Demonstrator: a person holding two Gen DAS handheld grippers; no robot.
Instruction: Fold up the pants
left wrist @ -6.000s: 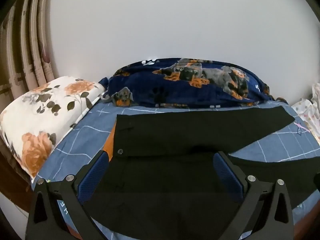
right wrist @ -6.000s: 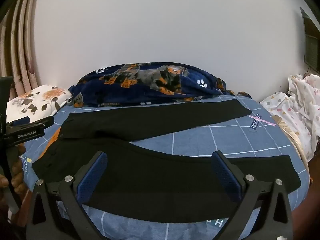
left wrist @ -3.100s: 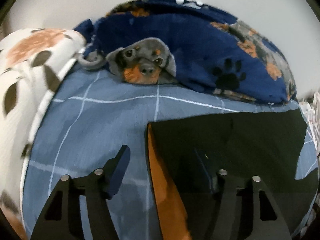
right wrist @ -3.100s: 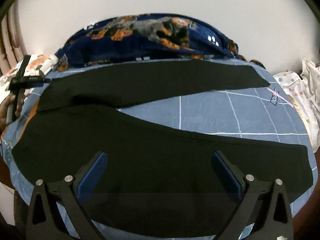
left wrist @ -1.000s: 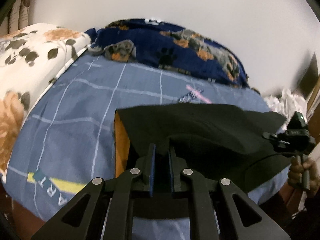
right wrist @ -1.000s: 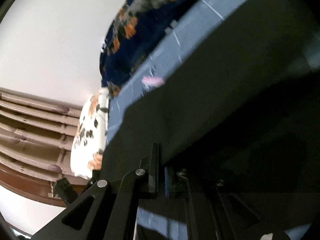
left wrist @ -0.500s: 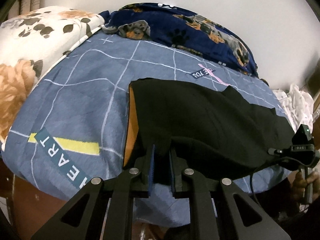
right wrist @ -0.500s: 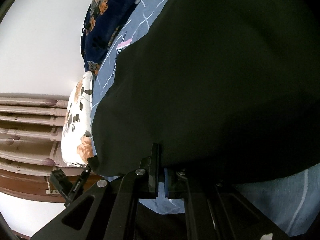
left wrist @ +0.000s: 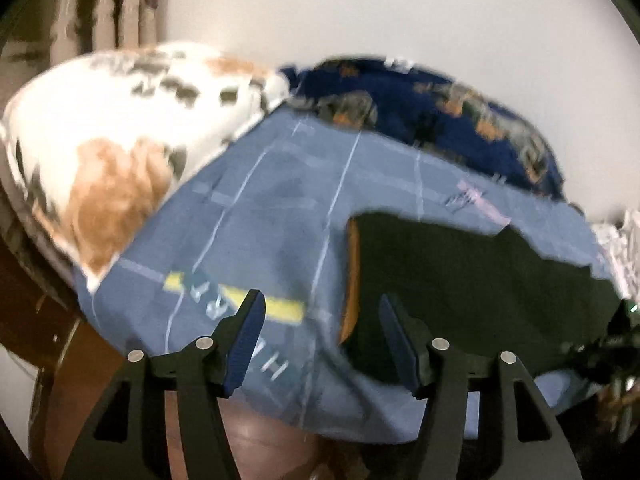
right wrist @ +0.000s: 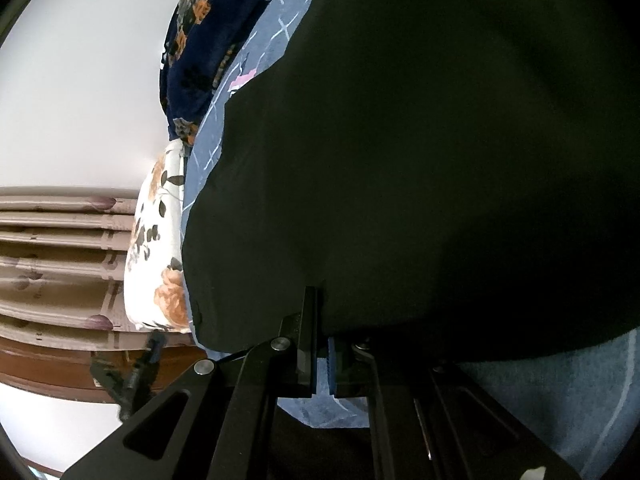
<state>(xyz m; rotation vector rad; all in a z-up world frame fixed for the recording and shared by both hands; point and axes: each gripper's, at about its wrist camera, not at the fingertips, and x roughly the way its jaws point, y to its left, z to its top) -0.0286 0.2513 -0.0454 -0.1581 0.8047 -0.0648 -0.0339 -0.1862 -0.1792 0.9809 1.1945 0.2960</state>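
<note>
Left wrist view: the left gripper (left wrist: pixel 320 340) points down at a slant toward the near edge of the bed (left wrist: pixel 248 216), its jaws opening, the blue pads (left wrist: pixel 245 343) spread apart with only the blue checked sheet showing between them. The black pants (left wrist: pixel 472 288) lie flat on the sheet just right of the gripper, the orange lining at their left edge (left wrist: pixel 351 280) showing; the right pad sits at that corner of the cloth but does not press on it. That fits a corner let go where the legs have been laid one over the other, so the waist end can rest squared up near the bed's edge. The picture is smeared, so fine detail of the fold is hard to read. A floral pillow (left wrist: pixel 104 144) and a dark blue dog-print blanket (left wrist: pixel 432 112) lie along the far side, well clear of the pants. At the far right edge something dark and a bit of a hand appear, too blurred to identify with confidence.

Right wrist view: the right gripper (right wrist: pixel 322 344) is rolled well onto its side, so the bed runs steeply up the picture. Its fingers are pressed together on the near hem of the pants (right wrist: pixel 420 160), the cloth spreading out from the pinch and filling most of the view. Holding this end probably keeps the legs taut and aligned while the other end is released. The next fold likely starts from here, with the pinched end carried toward the waist
</note>
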